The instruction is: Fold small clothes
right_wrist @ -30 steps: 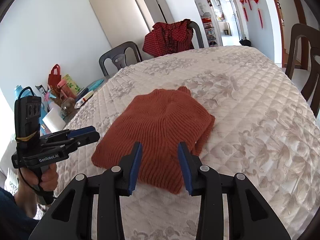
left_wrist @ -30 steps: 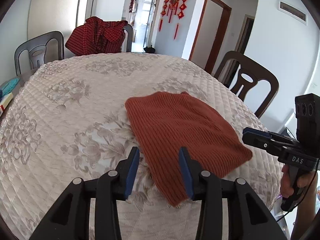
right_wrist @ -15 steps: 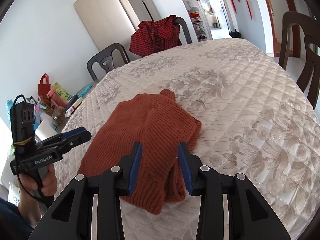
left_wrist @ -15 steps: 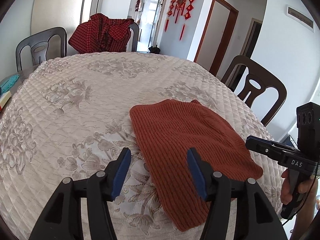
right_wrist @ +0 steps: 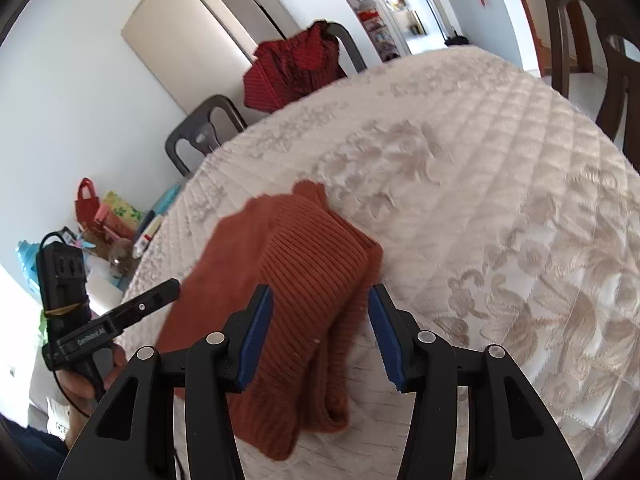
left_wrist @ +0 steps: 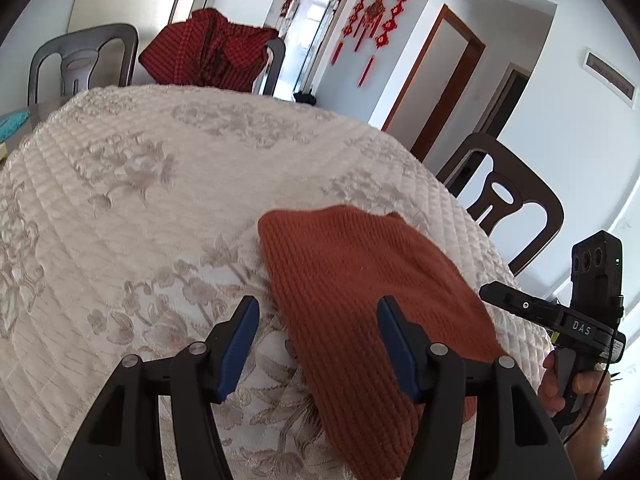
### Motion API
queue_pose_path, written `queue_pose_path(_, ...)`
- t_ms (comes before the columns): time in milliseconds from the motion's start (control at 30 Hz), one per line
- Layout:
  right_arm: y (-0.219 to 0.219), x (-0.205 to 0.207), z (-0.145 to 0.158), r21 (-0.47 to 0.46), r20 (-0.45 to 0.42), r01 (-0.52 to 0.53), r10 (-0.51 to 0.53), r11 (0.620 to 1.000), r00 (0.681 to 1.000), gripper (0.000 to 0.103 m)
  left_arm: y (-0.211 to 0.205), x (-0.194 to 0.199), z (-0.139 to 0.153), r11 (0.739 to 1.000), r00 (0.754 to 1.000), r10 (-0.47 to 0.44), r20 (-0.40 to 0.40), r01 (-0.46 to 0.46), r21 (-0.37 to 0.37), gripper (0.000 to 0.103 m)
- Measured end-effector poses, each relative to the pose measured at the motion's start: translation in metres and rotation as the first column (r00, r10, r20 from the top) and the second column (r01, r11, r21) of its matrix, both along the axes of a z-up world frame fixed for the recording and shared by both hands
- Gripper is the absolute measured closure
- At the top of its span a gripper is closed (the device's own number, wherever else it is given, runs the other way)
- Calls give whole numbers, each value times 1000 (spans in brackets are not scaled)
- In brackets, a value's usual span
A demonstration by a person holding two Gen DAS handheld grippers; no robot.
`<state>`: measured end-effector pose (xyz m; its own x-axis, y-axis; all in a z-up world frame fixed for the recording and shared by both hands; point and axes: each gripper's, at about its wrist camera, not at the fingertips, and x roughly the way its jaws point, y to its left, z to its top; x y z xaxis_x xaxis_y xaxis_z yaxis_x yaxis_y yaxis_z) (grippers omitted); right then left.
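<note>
Left gripper (left_wrist: 318,338), left wrist view: black arms with blue pads, jaws standing wide and gripping nothing; the pads hang above the cloth.
Sweater, left wrist view: folded rust-orange ribbed knit sweater (left_wrist: 360,300) lies flat on the cream quilted floral table cover (left_wrist: 140,200), ahead of the left gripper and running under its right pad; its near edge is cut off behind the gripper's right arm.
Right gripper, left wrist view: black hand-held gripper (left_wrist: 496,294) to the right of the sweater, seen side-on, so its jaw gap cannot be read here; a hand (left_wrist: 576,388) wraps its handle.
Writing, left wrist view: white letters "DAS" on the right gripper's body.
Background, left wrist view: red checked garment (left_wrist: 208,54) draped over a dark chair beyond the table; red hanging ornaments (left_wrist: 376,20) on the far wall.
Right gripper (right_wrist: 320,328), right wrist view: jaws opening, blue pads either side of the sweater's thick folded edge without pressing it.
Sweater (right_wrist: 296,288), right wrist view: directly ahead of and under the right gripper, blurred on its left side.
Left gripper (right_wrist: 168,290), right wrist view: to the left of the sweater, side-on, held in a hand (right_wrist: 92,376).
Writing, right wrist view: a white label on the left gripper's body, too blurred to read.
Clutter, right wrist view: coloured bags and bottles (right_wrist: 104,216) far left, hard to make out.
</note>
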<state>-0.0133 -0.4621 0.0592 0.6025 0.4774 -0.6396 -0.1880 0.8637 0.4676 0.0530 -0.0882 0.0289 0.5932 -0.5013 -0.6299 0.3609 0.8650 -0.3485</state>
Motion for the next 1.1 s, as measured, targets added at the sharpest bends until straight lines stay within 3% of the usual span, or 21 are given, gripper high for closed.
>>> queue_pose_path(200, -1, 19, -1, -25, 15, 29, -28, 999, 999, 53, -6, 16, -11, 1000, 999, 16, -28, -15, 20, 39)
queue_pose_path(333, 0, 34, -16, -160, -26, 71, -76, 984, 997, 53, -8, 19, -15, 999, 999, 20, -29, -19, 27, 39)
queue_pose_path(467, -11, 31, -9, -154, -6, 96, -98, 983, 995, 53, -5, 17, -10, 999, 999, 24, -30, -23, 28, 39)
queue_pose_path(633, -26, 22, -1, 13, -18, 62, -61, 998, 998, 53, 4, -2, -3, 1000, 999, -2, -33, 1, -16, 39)
queue_pose_path(733, -25, 25, -7, 45, -36, 26, -24, 999, 999, 53, 5, -13, -5, 999, 999, -19, -47, 18, -36, 39)
queue_pose_path(867, -20, 42, -23, 52, -86, 0, 5, 999, 996, 53, -5, -15, -12, 999, 998, -40, -53, 40, -10, 39)
queue_pose_path(1100, -14, 50, -30, 159, -119, -110, 130, 981, 984, 52, -15, -5, -21, 999, 996, -50, -77, 50, -13, 36)
